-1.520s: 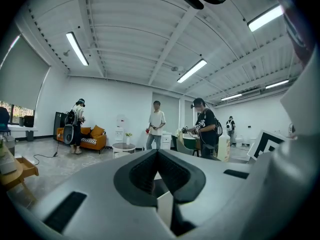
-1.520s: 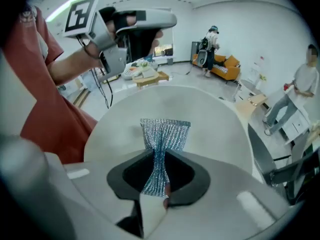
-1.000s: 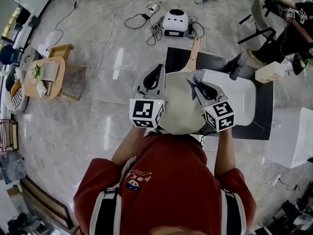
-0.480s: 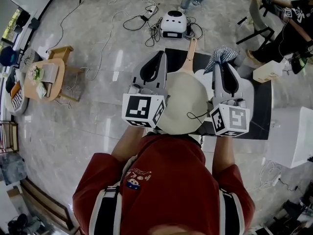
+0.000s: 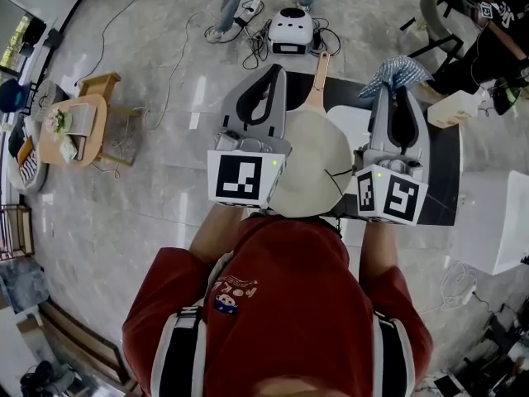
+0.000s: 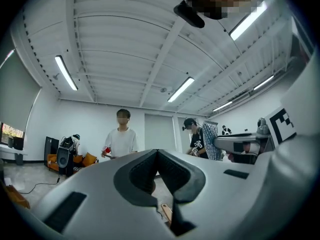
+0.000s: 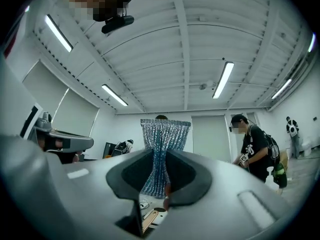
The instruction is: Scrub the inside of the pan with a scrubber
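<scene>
Holding a silvery scrubber (image 7: 162,134) pinched flat between its closed jaws, the right gripper (image 5: 395,89) hangs raised above the table (image 5: 442,197). It is tilted so high that its own view takes in ceiling lights and people across the room rather than the work below. The left gripper (image 5: 275,74) is raised beside it, jaws pressed together on nothing.

The pan (image 5: 310,168) sits on the table under and between the two, pale inside facing up. Its wooden handle (image 5: 321,73) points straight away from the person, so its long axis runs near to far. In the head view the scrubber shows past the pan's far rim, right of the handle and clear of the pan. From the scrubber, the bowl lies down, to the left and back toward the person.

The right gripper looks the one to make the reach: a tip downward and a swing inward over the bowl. The left gripper's tip shows just left of the handle, the nearer of the two for steadying it. By the look of it, scrubbing has not yet begun.
</scene>
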`<state>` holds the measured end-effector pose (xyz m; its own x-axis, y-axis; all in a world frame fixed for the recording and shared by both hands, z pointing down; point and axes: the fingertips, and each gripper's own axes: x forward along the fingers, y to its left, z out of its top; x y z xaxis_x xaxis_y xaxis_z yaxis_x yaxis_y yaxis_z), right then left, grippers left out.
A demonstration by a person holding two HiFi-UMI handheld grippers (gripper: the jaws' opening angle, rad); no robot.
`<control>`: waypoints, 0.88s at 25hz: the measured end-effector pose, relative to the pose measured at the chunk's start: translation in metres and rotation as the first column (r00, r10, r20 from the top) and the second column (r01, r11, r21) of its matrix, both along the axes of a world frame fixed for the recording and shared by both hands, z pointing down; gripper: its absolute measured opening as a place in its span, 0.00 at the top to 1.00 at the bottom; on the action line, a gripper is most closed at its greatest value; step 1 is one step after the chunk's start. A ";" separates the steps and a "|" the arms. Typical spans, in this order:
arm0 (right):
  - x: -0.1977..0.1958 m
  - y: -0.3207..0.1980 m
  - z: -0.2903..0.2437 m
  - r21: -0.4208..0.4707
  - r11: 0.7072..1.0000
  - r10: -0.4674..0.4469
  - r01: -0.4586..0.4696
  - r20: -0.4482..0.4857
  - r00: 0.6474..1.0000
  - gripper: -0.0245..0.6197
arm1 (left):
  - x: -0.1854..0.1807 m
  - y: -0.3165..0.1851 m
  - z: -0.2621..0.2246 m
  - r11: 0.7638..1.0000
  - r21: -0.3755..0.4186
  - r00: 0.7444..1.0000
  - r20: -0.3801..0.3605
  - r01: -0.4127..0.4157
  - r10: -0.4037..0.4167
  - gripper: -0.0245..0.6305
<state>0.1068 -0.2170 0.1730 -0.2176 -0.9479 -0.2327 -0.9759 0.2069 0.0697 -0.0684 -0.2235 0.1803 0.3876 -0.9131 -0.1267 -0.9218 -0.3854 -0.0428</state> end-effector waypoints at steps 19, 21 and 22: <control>-0.004 0.000 0.009 -0.019 1.000 0.013 -0.014 -0.053 0.999 0.81 | -0.001 -0.003 0.006 1.000 -0.013 1.000 -0.009 0.004 -0.005 0.95; -0.006 0.000 0.009 -0.019 1.000 0.011 -0.012 -0.057 0.998 0.81 | -0.002 -0.002 0.005 1.000 -0.003 1.000 -0.005 0.002 -0.002 0.95; -0.006 0.000 0.009 -0.019 1.000 0.010 -0.011 -0.058 0.998 0.81 | -0.002 -0.002 0.004 1.000 0.001 1.000 -0.004 0.002 -0.002 0.95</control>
